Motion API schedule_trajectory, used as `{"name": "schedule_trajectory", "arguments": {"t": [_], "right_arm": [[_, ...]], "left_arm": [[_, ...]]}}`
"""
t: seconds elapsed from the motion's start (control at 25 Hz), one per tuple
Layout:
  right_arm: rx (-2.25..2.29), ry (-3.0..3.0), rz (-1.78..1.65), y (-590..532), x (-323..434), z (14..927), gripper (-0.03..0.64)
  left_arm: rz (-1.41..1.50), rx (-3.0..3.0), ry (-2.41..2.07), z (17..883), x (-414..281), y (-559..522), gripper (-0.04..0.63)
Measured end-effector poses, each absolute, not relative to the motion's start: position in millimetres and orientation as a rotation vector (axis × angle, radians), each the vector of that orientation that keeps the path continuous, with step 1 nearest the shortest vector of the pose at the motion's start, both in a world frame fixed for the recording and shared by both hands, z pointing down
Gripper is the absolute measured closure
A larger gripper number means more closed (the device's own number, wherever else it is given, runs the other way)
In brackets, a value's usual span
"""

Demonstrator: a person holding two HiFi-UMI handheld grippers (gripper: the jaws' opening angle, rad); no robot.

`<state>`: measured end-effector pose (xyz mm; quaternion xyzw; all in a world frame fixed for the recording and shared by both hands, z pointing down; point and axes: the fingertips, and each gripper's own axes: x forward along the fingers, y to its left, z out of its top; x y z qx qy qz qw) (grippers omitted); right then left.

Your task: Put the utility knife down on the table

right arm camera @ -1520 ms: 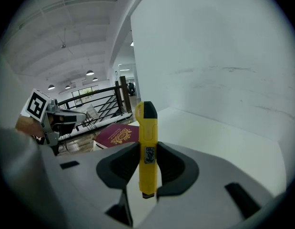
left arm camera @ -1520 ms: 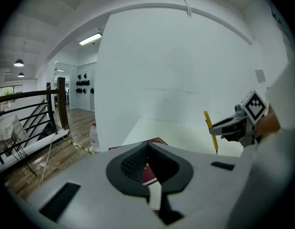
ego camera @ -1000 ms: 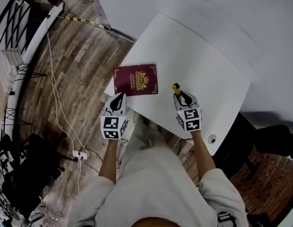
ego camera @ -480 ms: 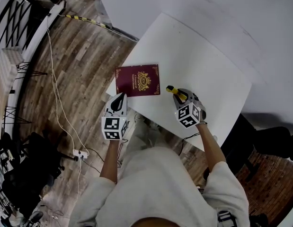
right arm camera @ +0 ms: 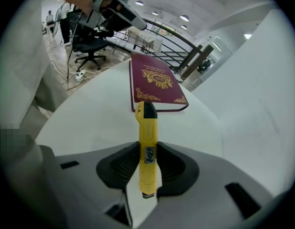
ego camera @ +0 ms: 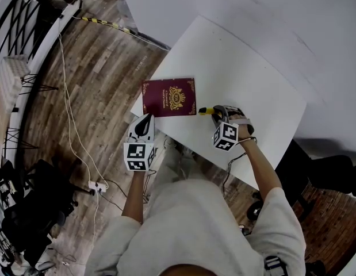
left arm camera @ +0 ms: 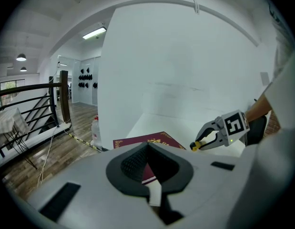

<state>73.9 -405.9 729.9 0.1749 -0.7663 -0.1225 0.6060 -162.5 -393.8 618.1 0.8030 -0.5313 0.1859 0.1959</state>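
Right gripper [right arm camera: 147, 151] is clamping a yellow knife [right arm camera: 147, 128] over the table [right arm camera: 90, 118] near a book [right arm camera: 154, 82]; left gripper [left arm camera: 148, 149] is hovering, clenched.

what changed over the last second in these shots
The right gripper rolled and sank toward the table. The utility knife it still clamps now points at the maroon book instead of away from the person. Nothing was let go. The left gripper, shut and empty, and the book stayed where they were.
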Motion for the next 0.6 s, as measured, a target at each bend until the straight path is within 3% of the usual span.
{"name": "schedule_trajectory", "arguments": {"t": [0.6], "right_arm": [[0.141, -1.612, -0.423, -408, 82, 761, 0.506]], "left_arm": [[0.520, 2.234, -1.505, 618, -168, -389, 0.588]]}}
